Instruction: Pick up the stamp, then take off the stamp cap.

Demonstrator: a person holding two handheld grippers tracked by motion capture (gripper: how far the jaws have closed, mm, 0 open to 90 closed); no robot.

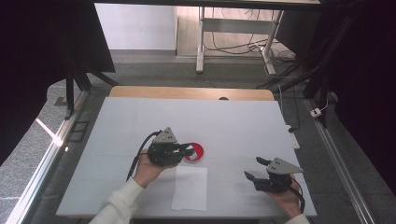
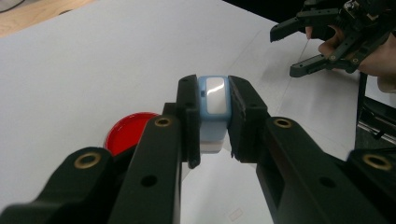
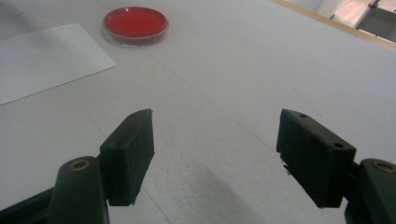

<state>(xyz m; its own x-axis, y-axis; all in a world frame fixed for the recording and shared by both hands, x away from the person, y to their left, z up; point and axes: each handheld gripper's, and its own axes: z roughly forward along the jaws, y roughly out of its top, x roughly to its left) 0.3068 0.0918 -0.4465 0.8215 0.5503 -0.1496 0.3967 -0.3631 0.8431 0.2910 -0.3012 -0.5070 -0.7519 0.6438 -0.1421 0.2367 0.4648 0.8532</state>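
I have the left gripper (image 2: pixel 212 116) clamped on a small light-blue block (image 2: pixel 213 105) with a glossy white face, held just above the table beside the red dish (image 2: pixel 128 133). The right gripper (image 1: pixel 261 171) rests spread apart and empty near the table's right edge, well away from the white sheet (image 1: pixel 190 187). I judge this as the carry step: next I need to bring the block over its target and lower it gently before letting go.
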